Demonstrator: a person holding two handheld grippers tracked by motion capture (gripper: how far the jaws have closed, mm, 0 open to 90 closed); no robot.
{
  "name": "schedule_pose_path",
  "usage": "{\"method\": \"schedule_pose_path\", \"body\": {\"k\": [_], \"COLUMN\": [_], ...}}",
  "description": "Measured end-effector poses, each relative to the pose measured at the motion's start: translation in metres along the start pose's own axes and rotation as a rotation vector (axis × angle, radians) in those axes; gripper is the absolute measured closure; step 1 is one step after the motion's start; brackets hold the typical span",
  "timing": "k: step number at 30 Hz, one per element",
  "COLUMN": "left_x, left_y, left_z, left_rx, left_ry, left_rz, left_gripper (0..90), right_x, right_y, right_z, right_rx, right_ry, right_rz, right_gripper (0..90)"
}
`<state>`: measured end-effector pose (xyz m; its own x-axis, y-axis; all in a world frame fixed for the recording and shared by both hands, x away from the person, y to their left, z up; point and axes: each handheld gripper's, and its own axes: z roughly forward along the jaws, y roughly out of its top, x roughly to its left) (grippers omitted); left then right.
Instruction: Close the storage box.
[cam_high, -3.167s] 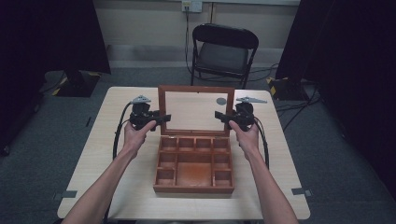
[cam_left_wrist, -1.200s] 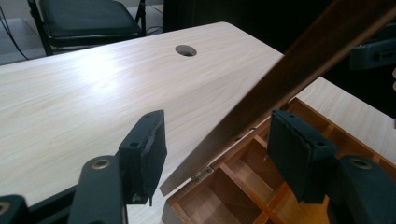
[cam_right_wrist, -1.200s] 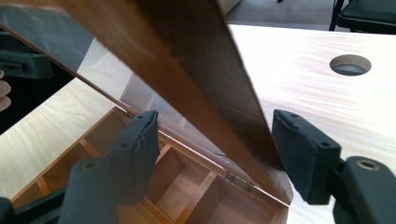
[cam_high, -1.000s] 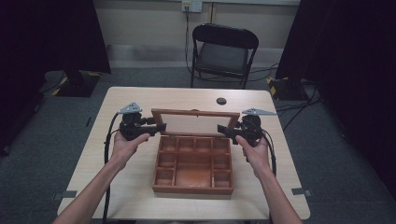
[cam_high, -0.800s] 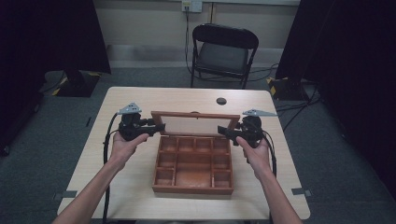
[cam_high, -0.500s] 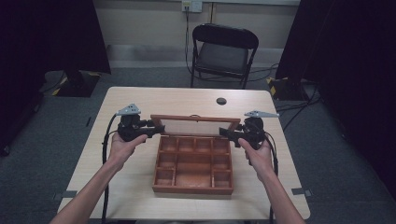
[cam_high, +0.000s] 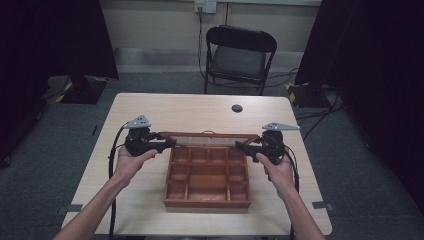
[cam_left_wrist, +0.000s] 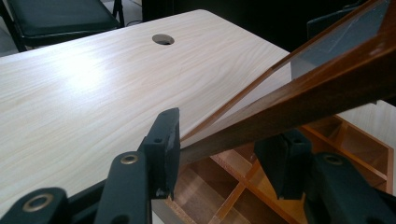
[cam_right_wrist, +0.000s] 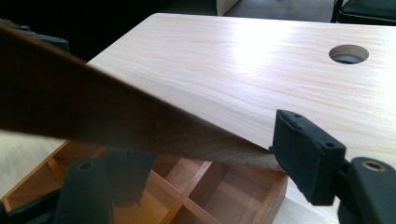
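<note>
The counter (cam_high: 200, 112) is pale blond wood with a fine streaked grain. The compartmented box (cam_high: 207, 177) is reddish-brown, its lid frame (cam_left_wrist: 299, 100) a darker brown. Both claws, left (cam_left_wrist: 224, 154) and right (cam_right_wrist: 210, 163), are matte black. The chair (cam_high: 240, 52) is black and the floor (cam_high: 65, 145) grey.

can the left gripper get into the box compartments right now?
Probably not: the left gripper is shut on the lid, and that lid hangs low over the box.
</note>
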<state>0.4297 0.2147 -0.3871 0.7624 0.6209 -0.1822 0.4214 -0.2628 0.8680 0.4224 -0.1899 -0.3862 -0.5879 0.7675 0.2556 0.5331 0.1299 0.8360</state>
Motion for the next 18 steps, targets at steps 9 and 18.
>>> {"method": "schedule_pose_path", "body": {"k": [9,18], "left_x": [0.004,0.003], "left_y": [-0.002,-0.008], "left_z": [-0.008,-0.010], "left_rx": [-0.006,0.006], "left_ry": [-0.002,-0.003], "left_rz": [-0.026,-0.042], "left_gripper": [50.6,45.2], "right_x": [0.009,0.013], "right_y": [0.002,-0.003], "right_z": [0.010,0.009], "right_rx": [0.001,0.039], "right_ry": [-0.010,0.013], "right_rz": [-0.017,-0.005], "right_gripper": [29.3,25.3]}}
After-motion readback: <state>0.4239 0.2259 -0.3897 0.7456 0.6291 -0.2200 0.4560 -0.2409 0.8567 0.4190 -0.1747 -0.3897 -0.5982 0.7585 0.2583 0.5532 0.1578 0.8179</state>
